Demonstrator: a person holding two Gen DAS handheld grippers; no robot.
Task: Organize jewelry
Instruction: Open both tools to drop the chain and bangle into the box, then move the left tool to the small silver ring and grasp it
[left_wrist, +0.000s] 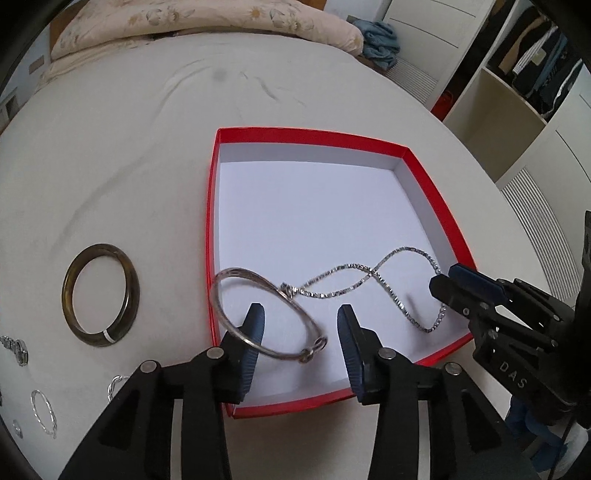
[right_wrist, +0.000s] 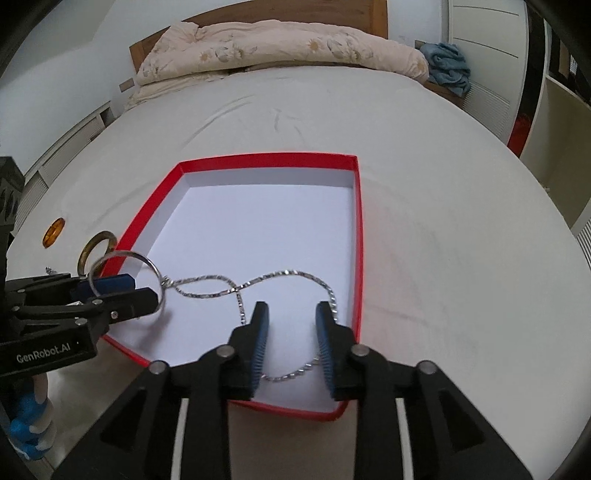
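Note:
A shallow red box with a white floor lies on the bed; it also shows in the right wrist view. A silver chain necklace lies looped inside it, also seen in the right wrist view. A silver bangle hangs tilted over my left gripper's left finger above the box's near left corner. My left gripper is open. My right gripper is open, low over the necklace's near loop; in the left wrist view it is at the box's right edge.
On the white sheet left of the box lie a dark olive bangle, a twisted silver ring and small earrings. An amber bangle lies further left. A folded quilt is at the bed's head.

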